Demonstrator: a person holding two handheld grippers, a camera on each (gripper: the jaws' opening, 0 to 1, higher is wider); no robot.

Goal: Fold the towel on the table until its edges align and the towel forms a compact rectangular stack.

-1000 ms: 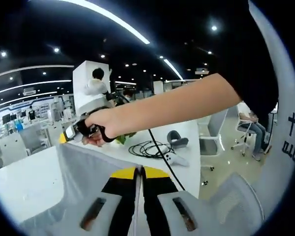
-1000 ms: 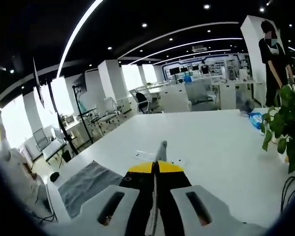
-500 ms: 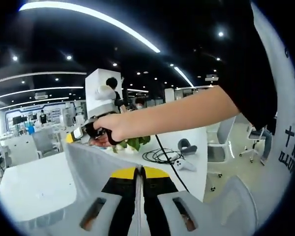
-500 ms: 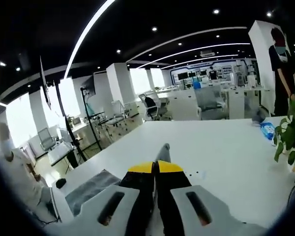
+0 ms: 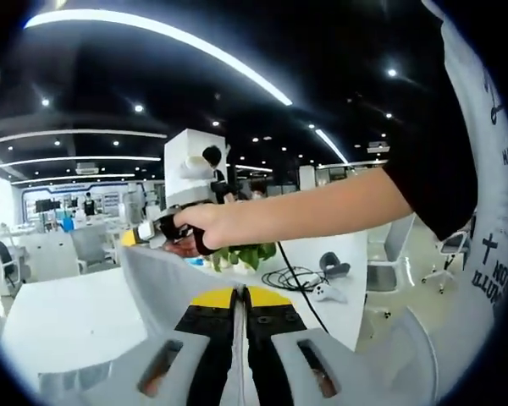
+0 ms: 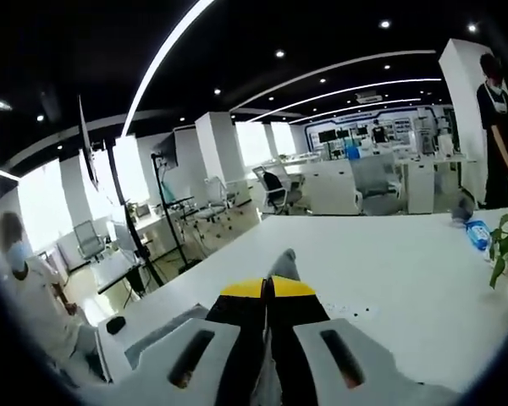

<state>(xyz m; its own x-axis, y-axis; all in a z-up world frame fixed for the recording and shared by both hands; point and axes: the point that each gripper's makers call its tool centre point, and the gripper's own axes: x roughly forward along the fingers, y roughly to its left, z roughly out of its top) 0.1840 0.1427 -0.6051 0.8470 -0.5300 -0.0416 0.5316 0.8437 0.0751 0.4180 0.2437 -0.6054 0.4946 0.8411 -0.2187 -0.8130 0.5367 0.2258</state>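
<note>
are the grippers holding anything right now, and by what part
Both are shut on the grey towel. The left gripper pinches its raised edge, and the right gripper pinches another bit of edge, where a tip of cloth pokes out above the jaws.

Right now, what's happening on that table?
A person is partway through folding a grey towel, using a handheld gripper in each hand. The left gripper is shut on the towel's edge, and the right gripper is shut on another part of it, with cloth poking past its tips. The towel is lifted above the white table, so no compact stack yet.
</note>
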